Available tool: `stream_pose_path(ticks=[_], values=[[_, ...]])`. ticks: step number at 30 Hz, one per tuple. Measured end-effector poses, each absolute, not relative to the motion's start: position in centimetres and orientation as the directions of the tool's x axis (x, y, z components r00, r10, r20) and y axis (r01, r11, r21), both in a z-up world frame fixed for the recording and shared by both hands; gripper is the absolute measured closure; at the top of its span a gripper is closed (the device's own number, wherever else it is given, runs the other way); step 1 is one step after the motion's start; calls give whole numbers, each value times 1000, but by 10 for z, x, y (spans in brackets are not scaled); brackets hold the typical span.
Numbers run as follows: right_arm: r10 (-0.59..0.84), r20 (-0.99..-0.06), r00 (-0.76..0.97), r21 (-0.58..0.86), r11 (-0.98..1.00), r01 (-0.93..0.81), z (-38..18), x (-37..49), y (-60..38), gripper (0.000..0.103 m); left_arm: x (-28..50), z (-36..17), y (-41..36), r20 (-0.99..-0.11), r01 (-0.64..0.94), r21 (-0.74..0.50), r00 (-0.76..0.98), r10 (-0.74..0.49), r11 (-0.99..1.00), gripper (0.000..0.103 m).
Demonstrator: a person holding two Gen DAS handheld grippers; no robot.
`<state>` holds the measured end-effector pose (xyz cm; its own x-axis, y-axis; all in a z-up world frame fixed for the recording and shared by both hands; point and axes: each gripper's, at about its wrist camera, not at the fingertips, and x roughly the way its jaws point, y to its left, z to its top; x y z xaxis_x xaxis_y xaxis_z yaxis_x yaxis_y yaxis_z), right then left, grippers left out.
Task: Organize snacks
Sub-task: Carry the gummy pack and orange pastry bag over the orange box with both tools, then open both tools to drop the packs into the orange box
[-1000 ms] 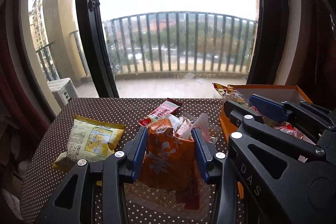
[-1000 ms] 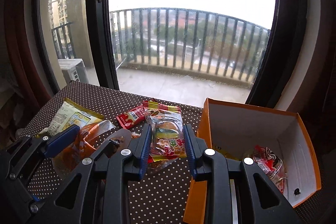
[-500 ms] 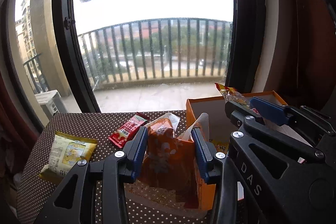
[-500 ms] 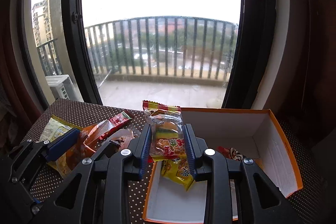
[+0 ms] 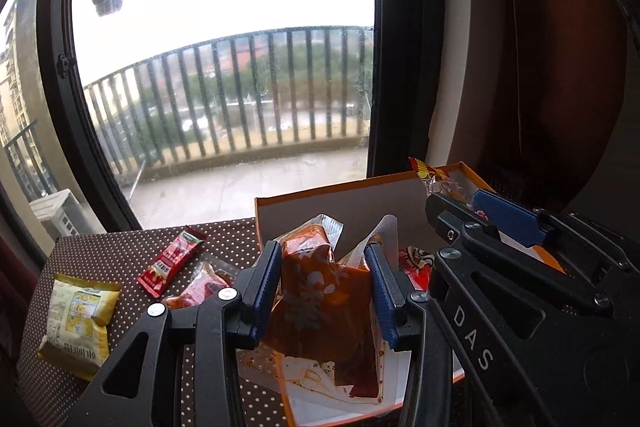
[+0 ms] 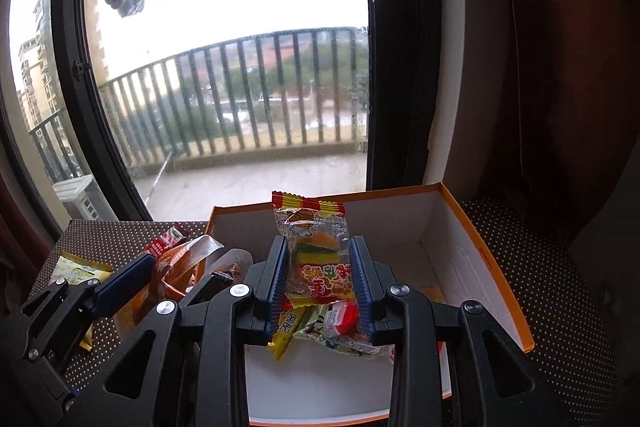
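You carried both loads rightward, off polka-dot tablecloth (image 5: 120,251) toward orange box (image 6: 480,247). Left gripper (image 5: 324,283), clamped on orange packet (image 5: 320,287), was above cloth; now above box's left edge, packet's tail hanging over white box floor. Right gripper (image 6: 320,275), clamped on burger gummy packet (image 6: 316,251), was left of box; now above box interior, snacks directly below at 6 o'clock. Yellow packet (image 5: 76,323) and red stick packet (image 5: 170,261) slid from 12 toward 9 o'clock in left view.

Two tools (image 5: 324,291) (image 6: 320,281) each hold one packet (image 5: 320,291) (image 6: 320,267). One box (image 6: 472,239) stands on one counter (image 5: 120,251), with three loose packets: yellow (image 5: 78,319), red (image 5: 172,261), clear (image 5: 200,285).
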<state>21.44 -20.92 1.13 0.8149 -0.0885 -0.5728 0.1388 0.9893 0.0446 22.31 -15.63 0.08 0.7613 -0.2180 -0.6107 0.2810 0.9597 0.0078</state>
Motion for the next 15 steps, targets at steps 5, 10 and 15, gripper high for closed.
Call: stream_pose_path(ticks=[5, 10, 15], values=[[-85, -601, 795, 117, 974, 192, -2, 232, -231, 69, 250, -10, -168, -644, 292, 34, 738, -202, 956, 60], [-72, -652, 755, 181, 952, 247, -25, 255, -251, 69, 282, -25, -177, -682, 301, 77, 712, -170, 951, 59], [-94, -699, 709, 194, 929, 314, -44, 270, -267, 69, 301, -40, -187, -735, 317, 72, 658, -165, 946, 53]])
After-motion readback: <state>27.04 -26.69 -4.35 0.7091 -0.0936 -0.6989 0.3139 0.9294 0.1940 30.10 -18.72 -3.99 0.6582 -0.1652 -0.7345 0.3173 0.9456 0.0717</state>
